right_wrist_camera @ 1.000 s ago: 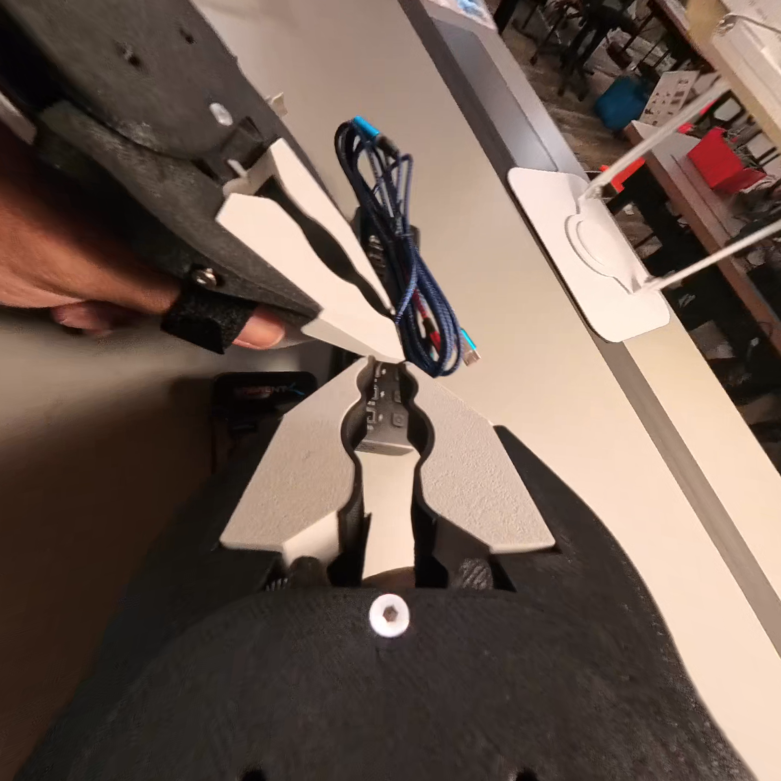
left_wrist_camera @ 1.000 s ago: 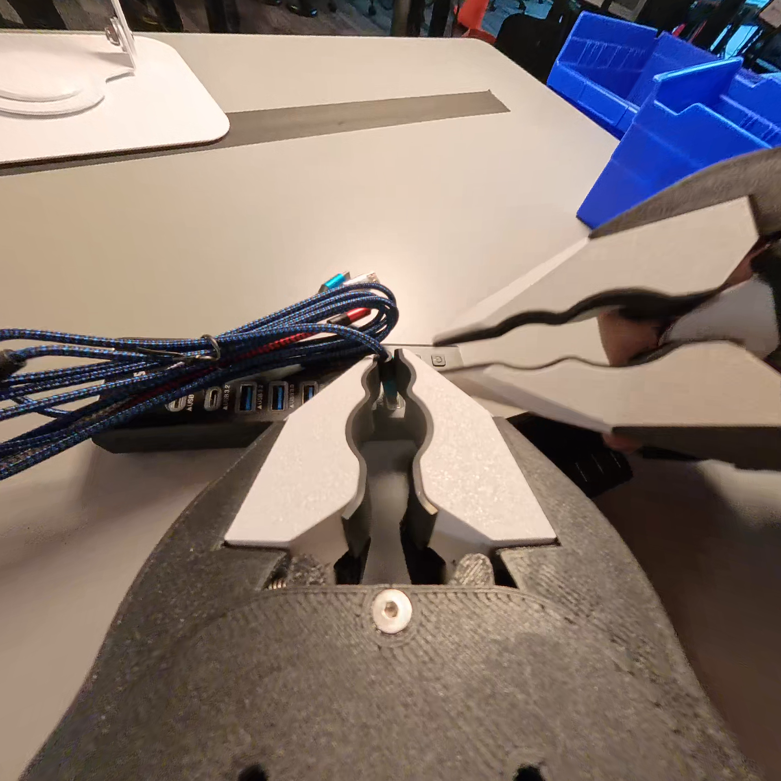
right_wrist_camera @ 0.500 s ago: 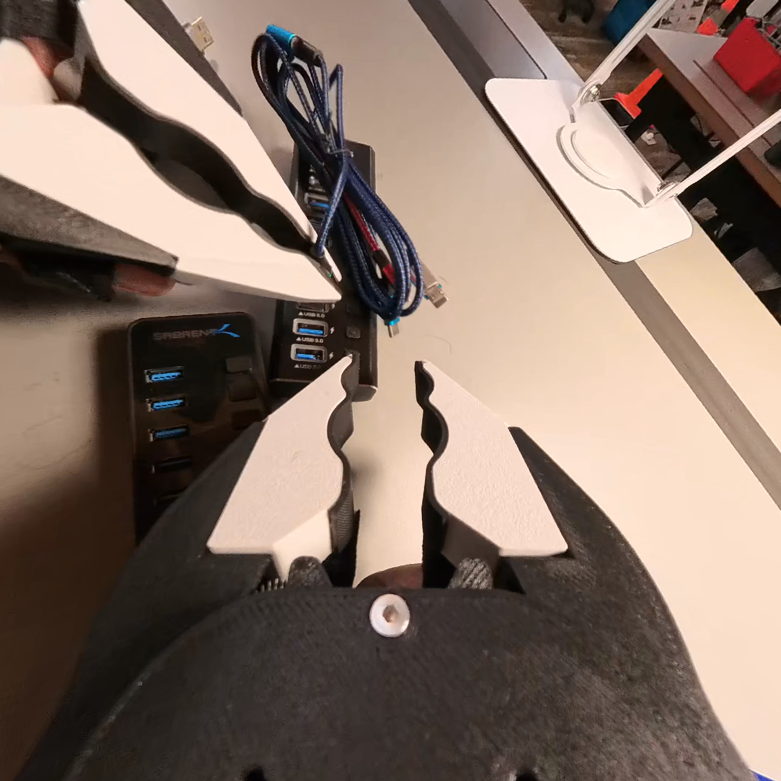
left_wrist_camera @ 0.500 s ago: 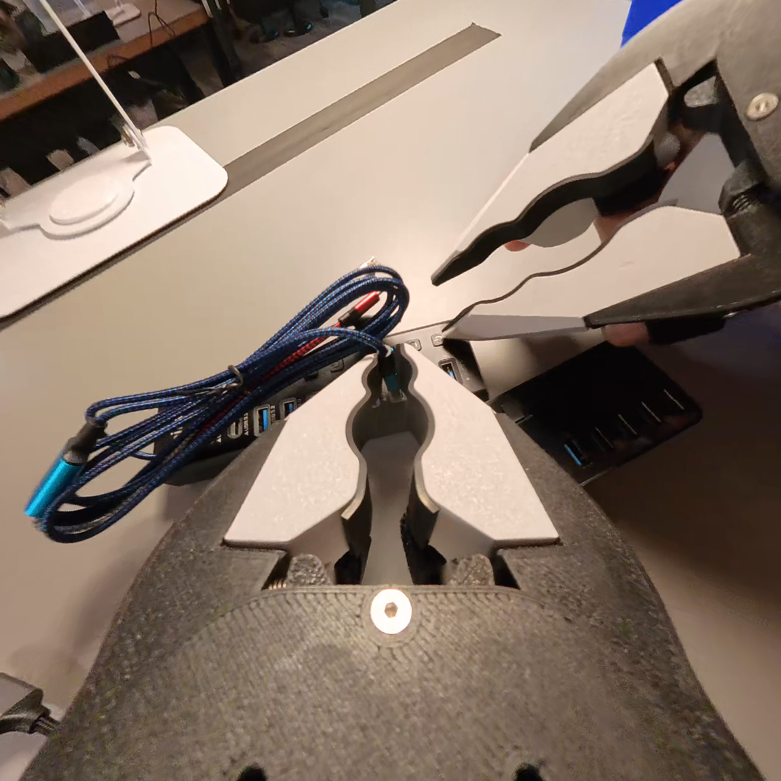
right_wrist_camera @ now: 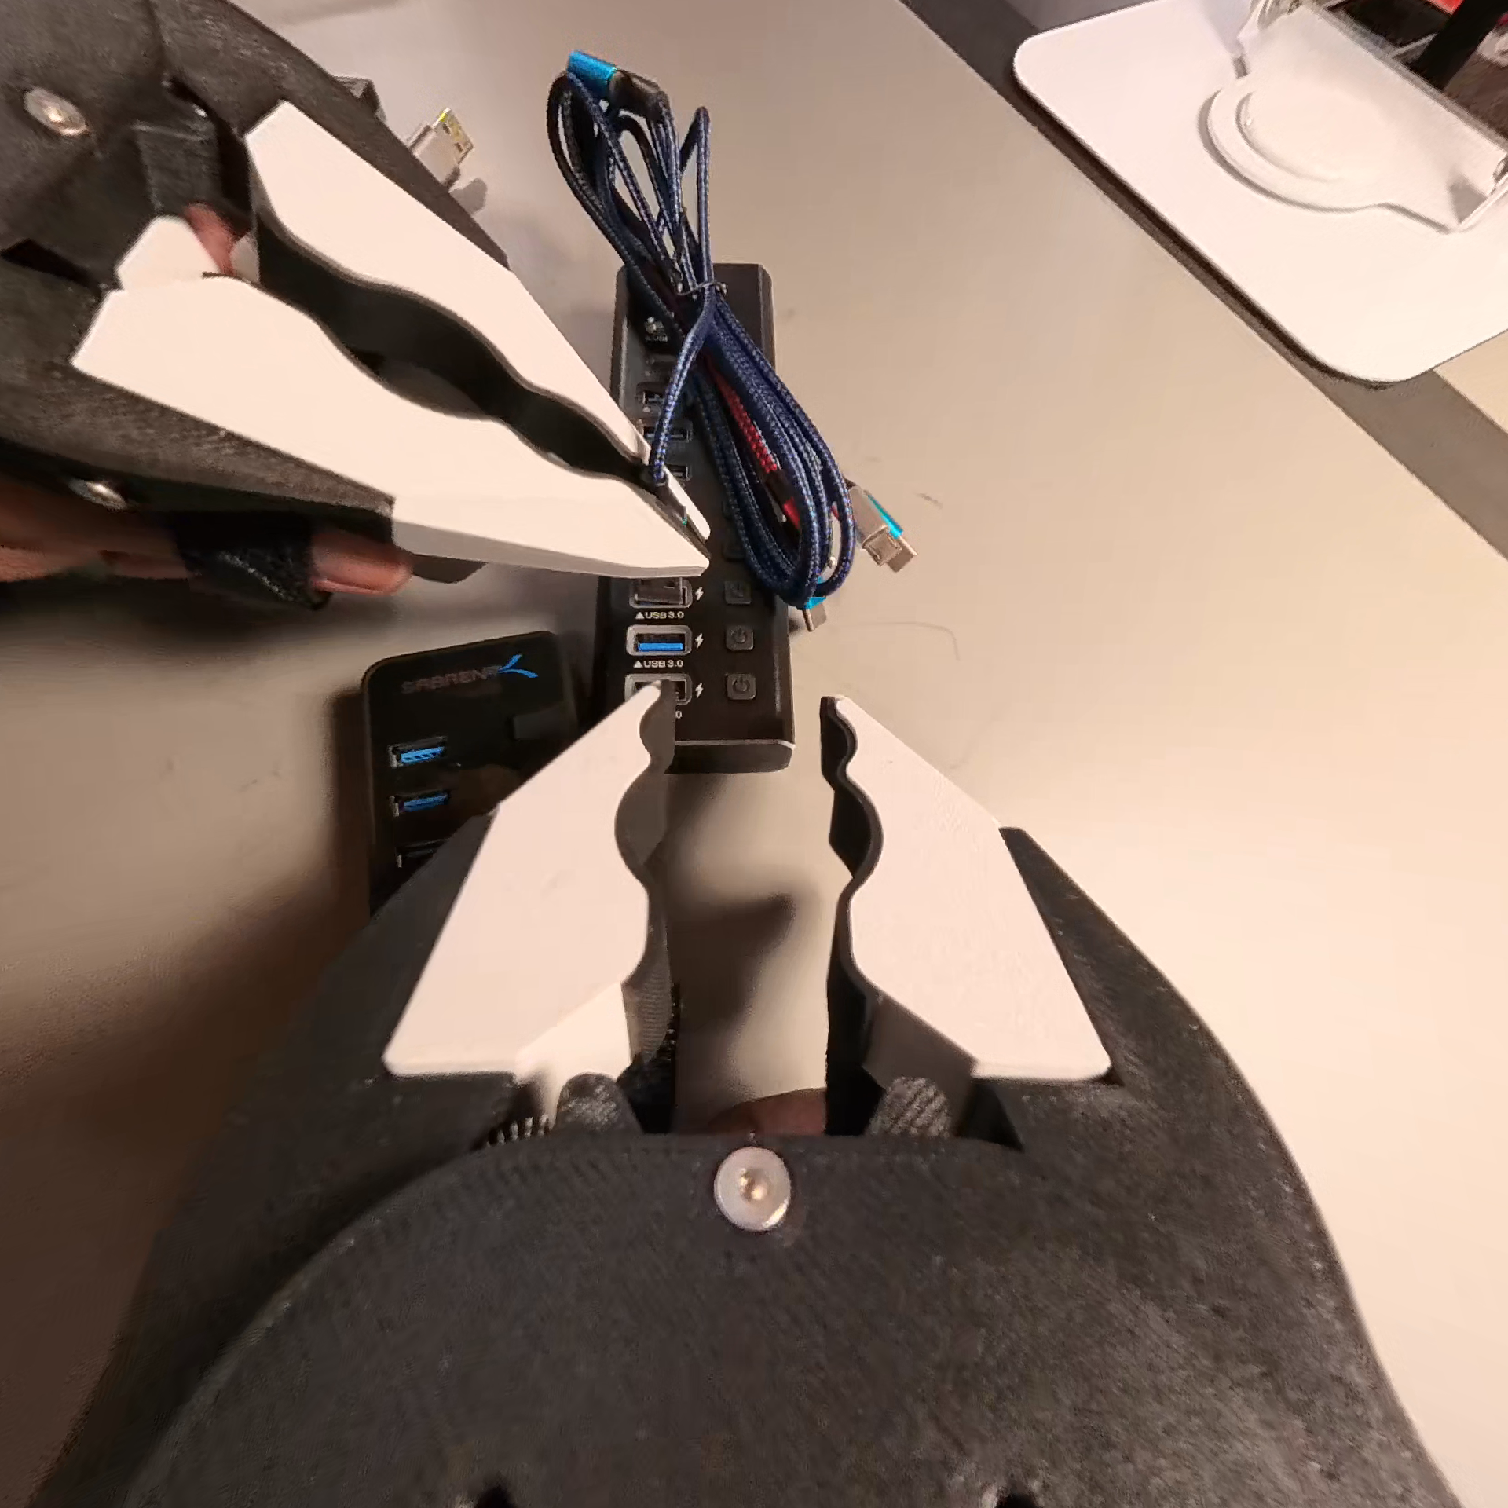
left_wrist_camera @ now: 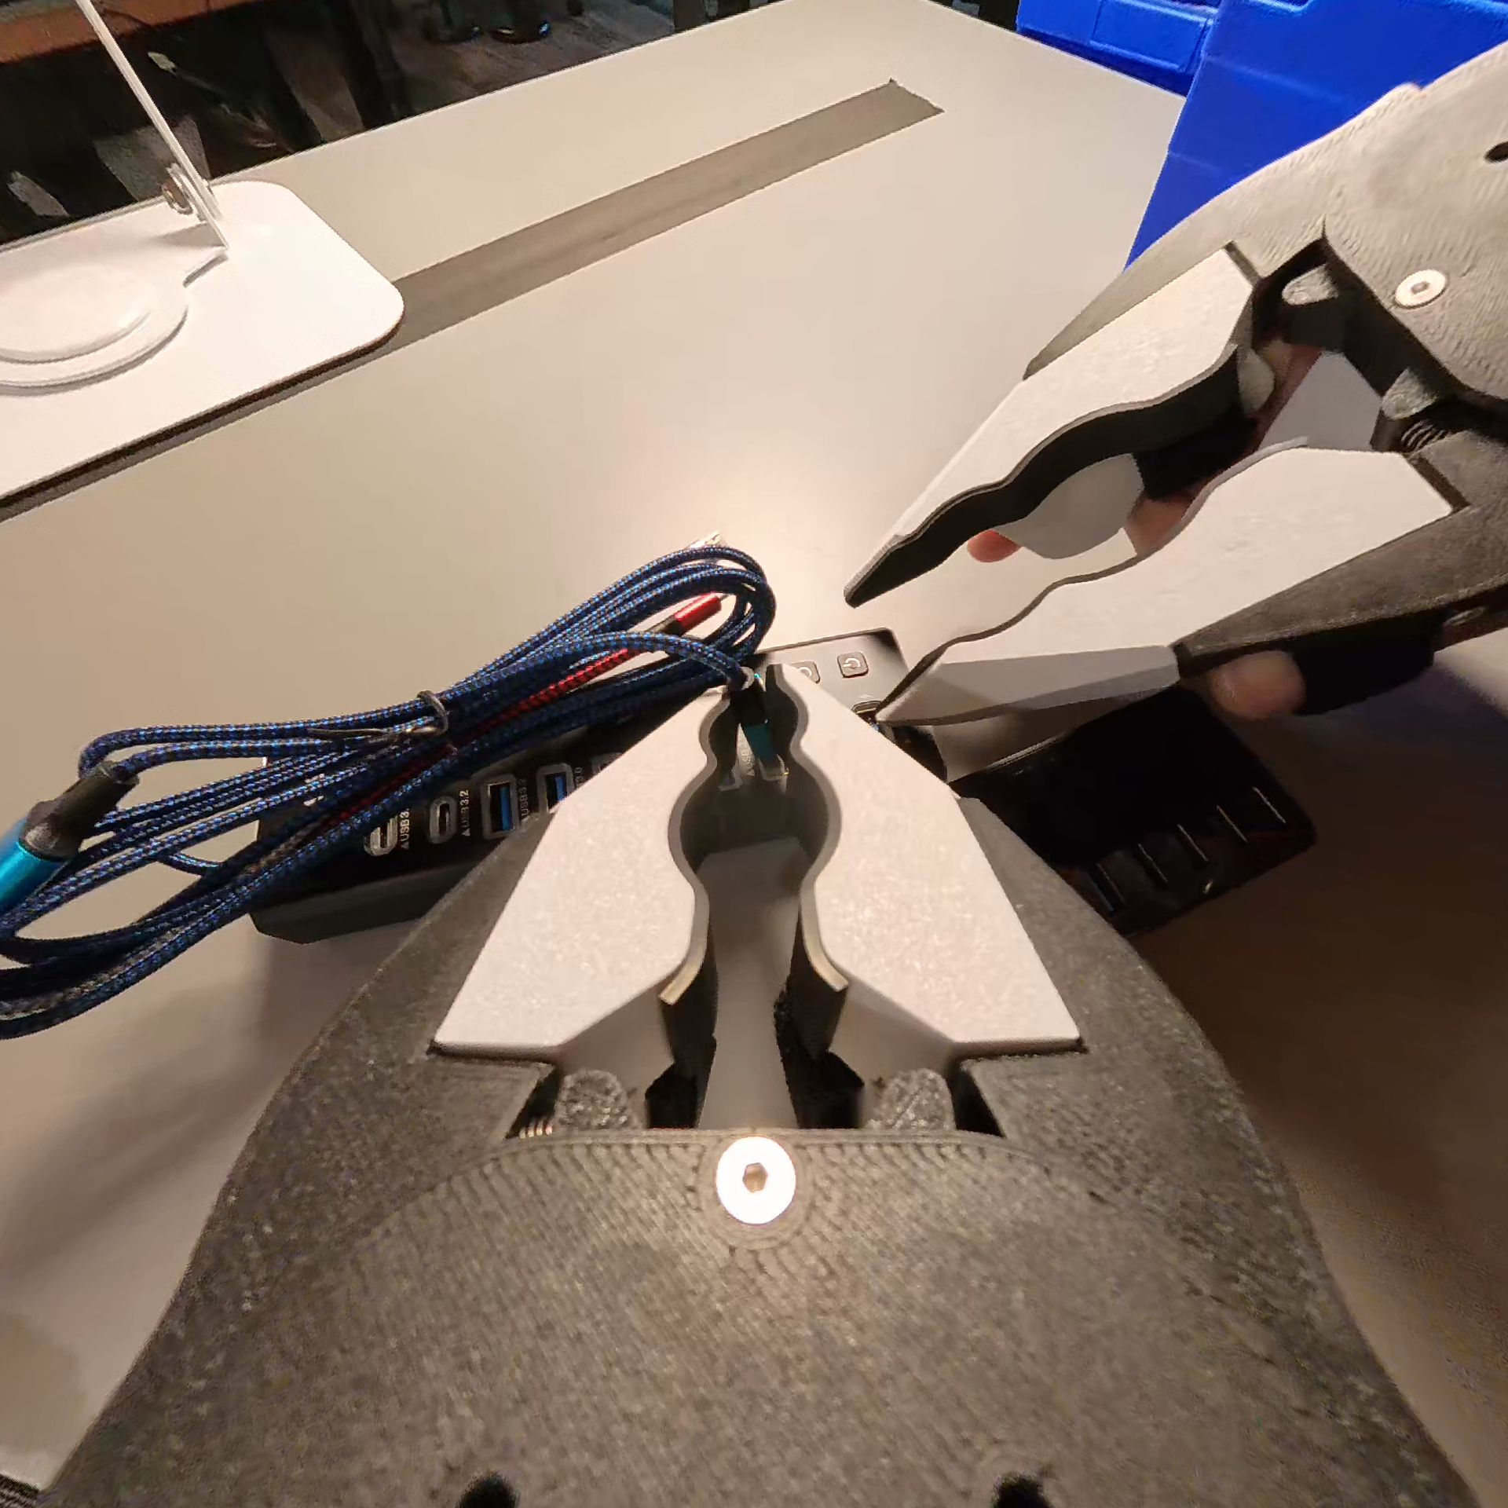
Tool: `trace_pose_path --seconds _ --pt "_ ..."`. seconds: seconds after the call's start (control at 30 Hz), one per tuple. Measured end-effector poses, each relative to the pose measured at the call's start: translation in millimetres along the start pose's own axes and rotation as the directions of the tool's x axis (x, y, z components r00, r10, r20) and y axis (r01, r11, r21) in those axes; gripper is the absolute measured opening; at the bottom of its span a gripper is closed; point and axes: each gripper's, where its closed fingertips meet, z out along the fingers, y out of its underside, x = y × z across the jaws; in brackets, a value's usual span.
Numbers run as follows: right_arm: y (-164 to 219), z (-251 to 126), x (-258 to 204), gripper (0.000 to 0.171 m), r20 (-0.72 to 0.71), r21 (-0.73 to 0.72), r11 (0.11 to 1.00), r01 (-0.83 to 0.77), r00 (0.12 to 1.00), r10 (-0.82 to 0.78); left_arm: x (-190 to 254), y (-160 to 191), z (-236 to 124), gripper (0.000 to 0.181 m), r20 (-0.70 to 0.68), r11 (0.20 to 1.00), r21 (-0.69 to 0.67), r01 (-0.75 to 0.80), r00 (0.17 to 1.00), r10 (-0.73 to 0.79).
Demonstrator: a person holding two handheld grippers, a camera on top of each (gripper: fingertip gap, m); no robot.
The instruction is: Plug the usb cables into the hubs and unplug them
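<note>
My left gripper [left_wrist_camera: 755, 681] is shut on a teal USB plug [left_wrist_camera: 760, 738] and holds it down at the long black hub [left_wrist_camera: 457, 828]. The plug's blue braided cable bundle [left_wrist_camera: 408, 718] lies across that hub. In the right wrist view the left gripper [right_wrist_camera: 689, 543] sits over the long hub's [right_wrist_camera: 738, 645] port row, with the bundle [right_wrist_camera: 734, 408] beyond it. My right gripper [right_wrist_camera: 742, 702] is open and empty, with its jaws either side of the hub's near end. It also shows in the left wrist view [left_wrist_camera: 865, 657]. A second, shorter black hub [right_wrist_camera: 457, 734] lies beside the long one.
A white stand base [right_wrist_camera: 1265, 204] sits at the far side of the table, beyond a dark strip [left_wrist_camera: 653, 204]. Blue bins [left_wrist_camera: 1306, 122] stand at the table's far right. A loose silver USB plug [right_wrist_camera: 445, 143] lies behind the left gripper. A person's fingers [right_wrist_camera: 359, 567] hold the left gripper. The grippers are tip to tip, or close to it.
My right gripper has opened, let go of the long hub's end and drawn back a little. My left gripper stays shut on the teal plug at the hub.
</note>
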Motion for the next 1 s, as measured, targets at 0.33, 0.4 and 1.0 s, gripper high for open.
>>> trace_pose_path --seconds 0.33,0.4,1.0 --pt "4 -2 -7 0.038 0.056 -0.005 0.995 -0.096 0.994 0.096 1 1 -2 0.011 -0.036 1.0 -0.003 -0.003 0.999 0.003" --pt "5 -2 -9 0.039 0.073 -0.006 0.994 -0.112 0.991 0.112 2 1 -2 0.011 -0.048 1.0 -0.003 -0.001 0.999 0.001" --pt "9 -18 22 0.069 -0.002 0.026 0.994 -0.108 0.994 0.108 -24 -23 -31 0.011 -0.082 0.987 0.139 0.082 0.994 -0.071"
